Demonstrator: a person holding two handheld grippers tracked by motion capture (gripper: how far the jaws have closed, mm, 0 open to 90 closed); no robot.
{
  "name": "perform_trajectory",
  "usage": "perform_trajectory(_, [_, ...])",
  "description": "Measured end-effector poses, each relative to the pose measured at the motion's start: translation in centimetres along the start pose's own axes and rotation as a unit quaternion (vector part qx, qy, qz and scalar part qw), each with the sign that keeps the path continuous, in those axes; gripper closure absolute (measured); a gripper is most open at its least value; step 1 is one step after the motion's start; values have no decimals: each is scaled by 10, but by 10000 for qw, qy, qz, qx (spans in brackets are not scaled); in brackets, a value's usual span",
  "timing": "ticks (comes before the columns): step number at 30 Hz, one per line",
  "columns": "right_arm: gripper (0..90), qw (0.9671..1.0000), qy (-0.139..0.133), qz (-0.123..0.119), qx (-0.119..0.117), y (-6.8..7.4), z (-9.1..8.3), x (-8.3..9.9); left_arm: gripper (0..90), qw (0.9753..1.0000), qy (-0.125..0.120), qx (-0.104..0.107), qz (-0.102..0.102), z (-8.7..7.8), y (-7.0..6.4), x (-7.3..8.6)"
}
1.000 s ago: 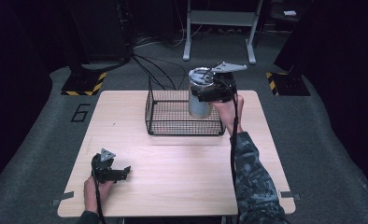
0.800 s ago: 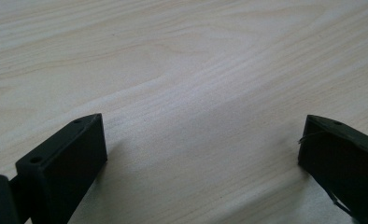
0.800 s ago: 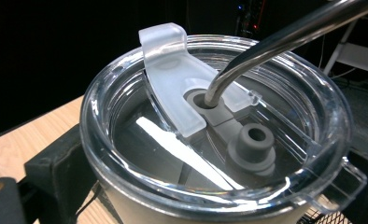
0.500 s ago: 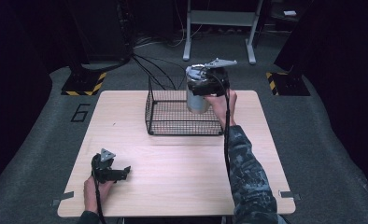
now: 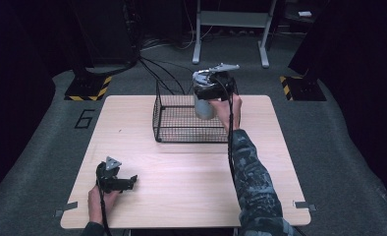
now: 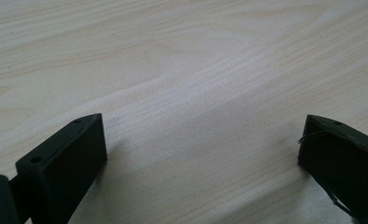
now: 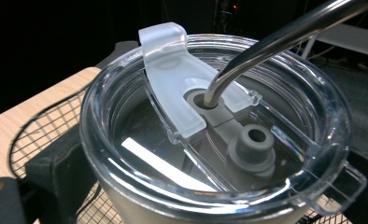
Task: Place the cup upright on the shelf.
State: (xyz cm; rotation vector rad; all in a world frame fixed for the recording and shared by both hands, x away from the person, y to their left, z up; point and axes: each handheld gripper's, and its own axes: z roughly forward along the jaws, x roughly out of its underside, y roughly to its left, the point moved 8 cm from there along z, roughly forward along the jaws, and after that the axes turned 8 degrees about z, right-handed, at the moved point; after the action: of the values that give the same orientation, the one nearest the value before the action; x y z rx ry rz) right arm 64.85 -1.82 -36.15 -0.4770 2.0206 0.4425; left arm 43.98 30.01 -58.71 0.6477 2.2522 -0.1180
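A steel tumbler (image 5: 203, 106) with a clear lid (image 7: 210, 140) and a bent metal straw (image 7: 275, 42) hangs above the right back part of a black wire basket (image 5: 181, 125). My right gripper (image 5: 213, 87) is shut on the tumbler just under its lid, with one jaw on each side of it in the right gripper view. My left gripper (image 5: 127, 183) rests on the wooden table (image 5: 191, 172) near the front left. It is open, its fingers (image 6: 65, 158) are wide apart, and there is only bare wood (image 6: 196, 70) between them.
The basket stands at the back middle of the table, and its mesh (image 7: 37, 135) lies below the tumbler. Cables run over the grey floor (image 5: 329, 147) behind the table. A metal stand (image 5: 231, 29) is farther back.
The right gripper has carried the tumbler slightly left and farther back over the basket. The left gripper has stayed still on the table.
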Motion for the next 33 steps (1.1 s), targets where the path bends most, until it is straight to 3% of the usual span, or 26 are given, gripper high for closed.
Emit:
perform_trajectory(12, [34,9996,101,135,216,-14,22,10,10,10000,0,0,-7,0,0,0])
perform_trajectory(16, [34,9994,113,250,218,-15,25,12,10,10000,-20,-13,6,0,0,0])
perform_trajectory(18, [34,9995,122,170,240,-15,28,13,10,10000,-4,5,-26,0,0,0])
perform_trajectory(26, [34,9994,108,221,254,-15,35,18,10,10000,25,18,-3,0,0,0])
perform_trajectory(33, [34,9988,212,361,269,-16,45,33,10,10000,20,0,27,0,1,0])
